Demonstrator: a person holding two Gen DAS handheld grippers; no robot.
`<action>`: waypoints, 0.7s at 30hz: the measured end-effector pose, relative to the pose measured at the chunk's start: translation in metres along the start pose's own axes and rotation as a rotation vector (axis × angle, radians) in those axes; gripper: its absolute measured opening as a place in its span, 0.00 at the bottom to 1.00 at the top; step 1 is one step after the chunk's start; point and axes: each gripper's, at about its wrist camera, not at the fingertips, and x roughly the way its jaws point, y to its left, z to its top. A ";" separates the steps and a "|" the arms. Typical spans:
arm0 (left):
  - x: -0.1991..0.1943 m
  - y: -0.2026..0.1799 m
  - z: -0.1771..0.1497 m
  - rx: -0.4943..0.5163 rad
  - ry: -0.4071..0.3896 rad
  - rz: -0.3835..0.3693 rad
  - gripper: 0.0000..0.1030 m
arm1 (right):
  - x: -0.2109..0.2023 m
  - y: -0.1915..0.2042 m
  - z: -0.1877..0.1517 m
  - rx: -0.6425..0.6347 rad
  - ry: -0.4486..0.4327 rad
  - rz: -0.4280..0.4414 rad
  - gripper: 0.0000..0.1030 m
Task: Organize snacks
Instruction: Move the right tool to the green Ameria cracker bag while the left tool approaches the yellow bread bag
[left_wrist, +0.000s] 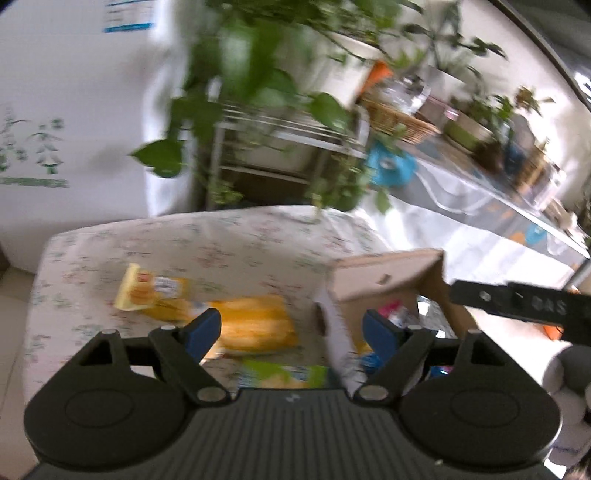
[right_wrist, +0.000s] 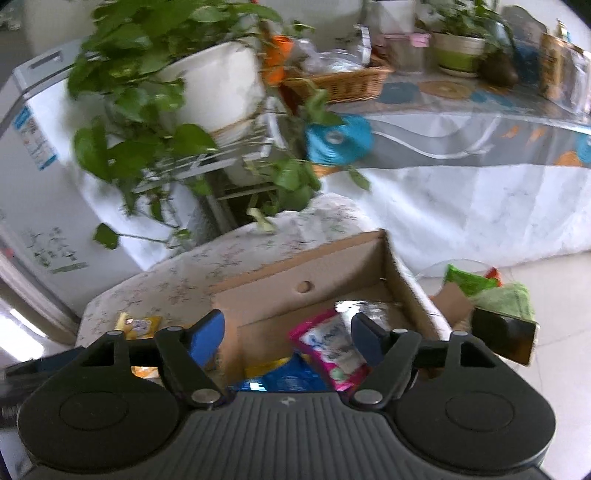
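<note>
In the left wrist view my left gripper (left_wrist: 291, 332) stands open with nothing between its blue pads, over the flowered tablecloth (left_wrist: 207, 240). Below it lie a yellow cracker pack (left_wrist: 147, 293), an orange-yellow pack (left_wrist: 255, 326) and a green pack (left_wrist: 286, 374). To its right stands an open cardboard box (left_wrist: 384, 280). In the right wrist view my right gripper (right_wrist: 288, 338) is open over that cardboard box (right_wrist: 310, 269), which holds a pink packet (right_wrist: 332, 347), a blue packet (right_wrist: 284, 378) and a silvery one (right_wrist: 364, 308). None of them is gripped.
A big trailing plant in a white pot (right_wrist: 218, 81) on a metal stand (left_wrist: 280, 147) leans over the table's far edge. A white fridge (left_wrist: 74, 110) stands to the left. A long table with a wicker basket (right_wrist: 343, 85) runs behind. Green bags (right_wrist: 476, 282) lie on the floor at right.
</note>
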 end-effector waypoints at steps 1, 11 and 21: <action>-0.002 0.007 0.001 -0.012 -0.002 0.013 0.82 | 0.000 0.005 -0.001 -0.016 -0.002 0.017 0.81; -0.012 0.063 0.006 -0.076 0.000 0.096 0.83 | 0.009 0.062 -0.017 -0.267 0.015 0.154 0.87; -0.015 0.093 0.005 -0.122 0.002 0.125 0.85 | 0.042 0.107 -0.049 -0.506 0.114 0.238 0.88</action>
